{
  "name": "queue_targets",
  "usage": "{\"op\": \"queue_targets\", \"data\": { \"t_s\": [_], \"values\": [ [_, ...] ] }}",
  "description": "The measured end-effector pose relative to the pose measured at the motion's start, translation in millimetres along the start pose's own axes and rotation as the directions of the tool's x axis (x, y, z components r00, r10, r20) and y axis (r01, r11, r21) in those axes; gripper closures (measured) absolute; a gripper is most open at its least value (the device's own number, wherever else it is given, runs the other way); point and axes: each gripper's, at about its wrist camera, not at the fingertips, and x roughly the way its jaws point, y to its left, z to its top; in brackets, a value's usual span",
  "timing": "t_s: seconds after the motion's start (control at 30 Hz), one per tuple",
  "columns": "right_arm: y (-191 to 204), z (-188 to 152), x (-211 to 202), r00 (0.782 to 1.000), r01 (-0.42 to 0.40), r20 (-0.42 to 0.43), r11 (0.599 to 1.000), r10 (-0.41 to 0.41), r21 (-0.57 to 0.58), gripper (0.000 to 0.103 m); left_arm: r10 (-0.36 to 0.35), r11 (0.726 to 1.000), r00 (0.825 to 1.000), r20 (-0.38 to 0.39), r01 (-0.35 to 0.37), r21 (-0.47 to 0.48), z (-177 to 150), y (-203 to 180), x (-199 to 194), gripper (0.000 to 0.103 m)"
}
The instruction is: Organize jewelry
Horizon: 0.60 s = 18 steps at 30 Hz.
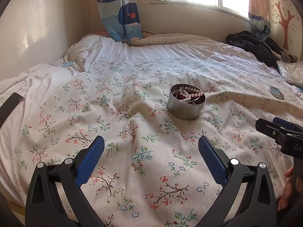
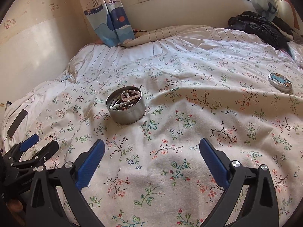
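Observation:
A round silver tin (image 1: pixel 184 109) stands open on the flowered bedspread, with white and pink bead strings (image 1: pixel 189 92) piled inside. In the right wrist view the same tin (image 2: pixel 127 113) sits up and to the left, its beads (image 2: pixel 125 98) showing. Its round lid (image 2: pixel 280 82) lies flat far to the right, also visible as the lid (image 1: pixel 276 92) in the left wrist view. My left gripper (image 1: pixel 151 143) hovers open over bare cloth, short of the tin. My right gripper (image 2: pixel 152 147) is open too, nothing between its blue pads.
The flowered bedspread (image 1: pixel 132 170) covers a bed against a cream wall. A dark flat phone-like object (image 2: pixel 17 123) lies at the left edge. A black jacket (image 1: pixel 253 45) is heaped at the far right under the window. A whale-print curtain (image 1: pixel 123 15) hangs behind.

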Motion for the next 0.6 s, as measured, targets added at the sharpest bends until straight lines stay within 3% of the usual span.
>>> {"op": "queue_targets", "data": {
  "t_s": [0.27, 0.6],
  "values": [
    [-9, -9, -21, 1.0, 0.002, 0.003, 0.999, -0.002, 0.042, 0.007, -0.024, 0.999, 0.999, 0.023, 0.023, 0.026, -10, 1, -21, 0.007],
    [-4, -12, -19, 0.998, 0.056, -0.015, 0.998, -0.056, 0.007, 0.007, -0.04, 0.999, 0.999, -0.007, 0.04, -0.01, -11, 9, -17, 0.007]
  ]
}}
